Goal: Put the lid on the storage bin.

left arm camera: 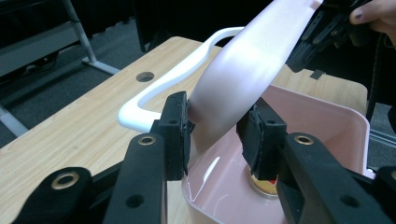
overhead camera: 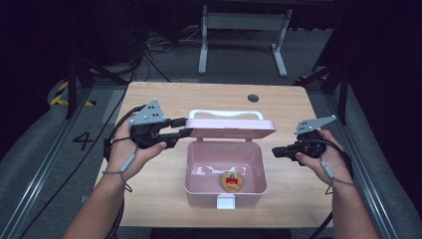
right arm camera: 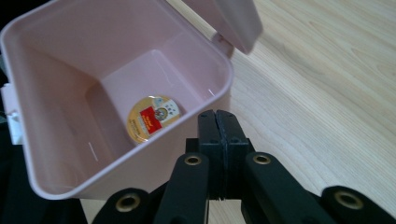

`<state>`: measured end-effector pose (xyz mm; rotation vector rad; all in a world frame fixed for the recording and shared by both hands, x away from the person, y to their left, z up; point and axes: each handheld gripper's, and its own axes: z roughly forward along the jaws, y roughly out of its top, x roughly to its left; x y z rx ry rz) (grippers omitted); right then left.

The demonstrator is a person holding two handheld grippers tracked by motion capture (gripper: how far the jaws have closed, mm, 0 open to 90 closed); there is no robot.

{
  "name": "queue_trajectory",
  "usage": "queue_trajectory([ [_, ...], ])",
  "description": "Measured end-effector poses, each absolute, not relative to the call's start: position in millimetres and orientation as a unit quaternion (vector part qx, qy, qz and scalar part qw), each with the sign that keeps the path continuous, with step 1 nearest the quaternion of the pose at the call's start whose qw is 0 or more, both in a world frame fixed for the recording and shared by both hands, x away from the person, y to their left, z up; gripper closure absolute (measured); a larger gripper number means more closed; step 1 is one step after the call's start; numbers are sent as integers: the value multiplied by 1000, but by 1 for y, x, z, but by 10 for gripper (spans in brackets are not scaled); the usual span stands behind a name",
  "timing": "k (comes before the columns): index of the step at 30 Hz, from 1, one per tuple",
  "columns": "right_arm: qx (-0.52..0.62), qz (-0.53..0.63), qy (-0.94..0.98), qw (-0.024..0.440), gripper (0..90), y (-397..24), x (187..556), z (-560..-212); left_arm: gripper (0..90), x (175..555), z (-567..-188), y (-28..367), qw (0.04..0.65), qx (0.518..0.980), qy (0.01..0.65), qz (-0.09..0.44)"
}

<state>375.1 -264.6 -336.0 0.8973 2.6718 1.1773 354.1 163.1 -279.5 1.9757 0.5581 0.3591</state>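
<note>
An open pink box point(overhead camera: 199, 191) stands in the middle of the wooden table point(overhead camera: 149, 184). Its lid point(overhead camera: 231, 132) is raised, the white handle point(overhead camera: 232, 113) behind it. My left gripper point(overhead camera: 185, 127) is shut on the lid's left end; in the left gripper view the pads point(left arm camera: 177, 121) press on both sides of the lid point(left arm camera: 247, 65). A round gold-rimmed tin with a red label point(overhead camera: 232, 181) lies flat on the box floor point(right arm camera: 153, 118). My right gripper point(overhead camera: 275, 151) hovers just right of the box, its jaws shut with nothing between them point(right arm camera: 217, 126).
A white latch point(overhead camera: 225, 201) hangs on the box's front wall. A round cable hole point(overhead camera: 253, 98) sits near the table's far edge. Bare wood lies left and right of the box. White frame legs point(overhead camera: 244, 22) and cables are on the floor beyond.
</note>
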Motion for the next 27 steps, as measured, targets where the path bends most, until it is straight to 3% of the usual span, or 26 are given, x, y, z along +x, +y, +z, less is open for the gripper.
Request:
queue_trajectory([
  [12, 268, 421, 866, 41, 899, -258, 364, -325, 637, 346, -284, 165, 493, 828, 230, 135],
  [27, 252, 463, 848, 59, 900, -251, 358, -319, 541, 345, -295, 177, 469, 847, 235, 89],
])
